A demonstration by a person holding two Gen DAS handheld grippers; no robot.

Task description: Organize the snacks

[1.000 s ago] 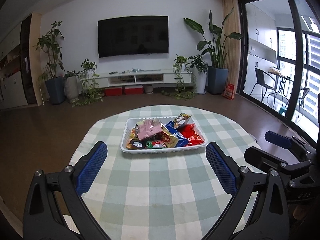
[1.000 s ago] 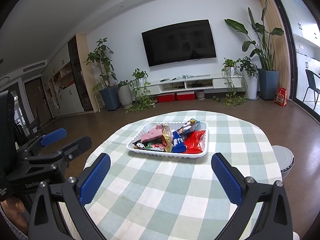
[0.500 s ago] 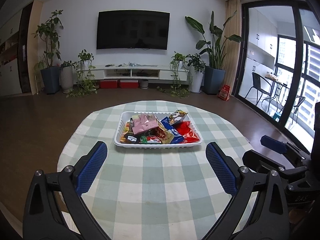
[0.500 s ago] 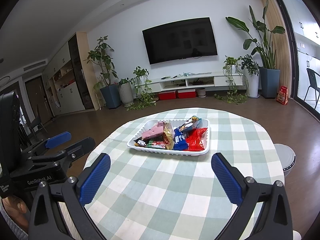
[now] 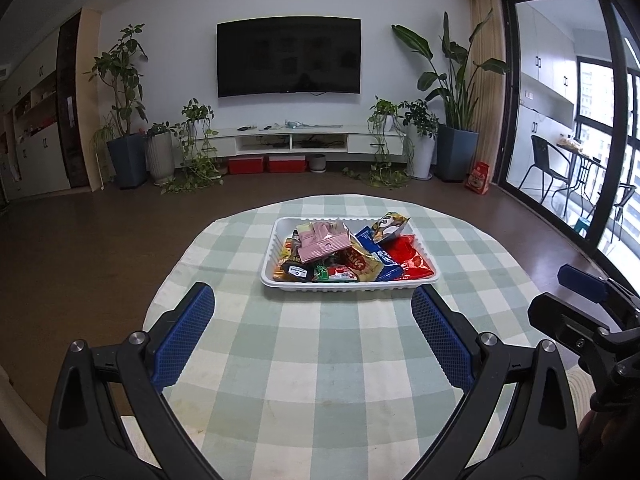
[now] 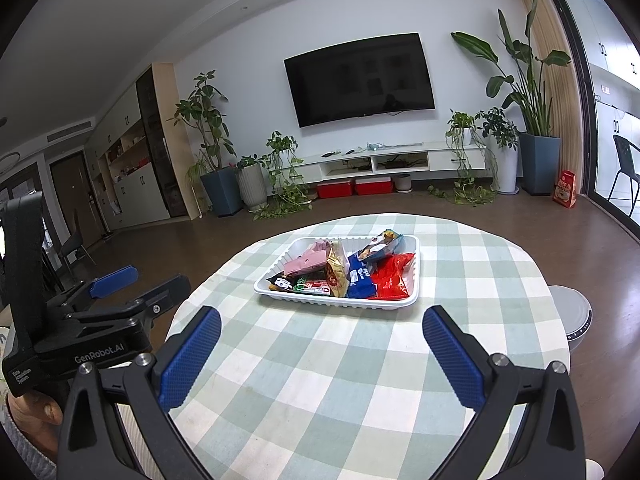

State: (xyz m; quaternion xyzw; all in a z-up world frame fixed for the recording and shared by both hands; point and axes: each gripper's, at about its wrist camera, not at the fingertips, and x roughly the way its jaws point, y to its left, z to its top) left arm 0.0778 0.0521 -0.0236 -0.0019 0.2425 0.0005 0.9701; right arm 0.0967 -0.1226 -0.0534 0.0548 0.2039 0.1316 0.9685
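A white ribbed tray (image 5: 349, 285) (image 6: 288, 254) sits in the middle of a round table, heaped with several snack packets. A pink packet (image 5: 322, 241) (image 6: 306, 262) lies on top at the left, a red packet (image 5: 414, 261) (image 6: 393, 276) and a blue one (image 5: 378, 254) (image 6: 360, 278) at the right. My left gripper (image 5: 313, 338) hovers open over the near table, short of the tray, nothing between its fingers. My right gripper (image 6: 322, 350) is open too, also nearer than the tray. Each gripper shows at the side of the other's view.
The table wears a green and white checked cloth (image 5: 320, 360) (image 6: 360, 360). A white round floor device (image 6: 574, 316) stands right of the table. Beyond are brown floor, potted plants, a low TV shelf (image 5: 296, 140) and a wall TV. Glass doors (image 5: 560, 120) run along the right.
Both grippers have drawn back and risen a little from the table, so the tray looks smaller and farther. The snacks and tray have not moved.
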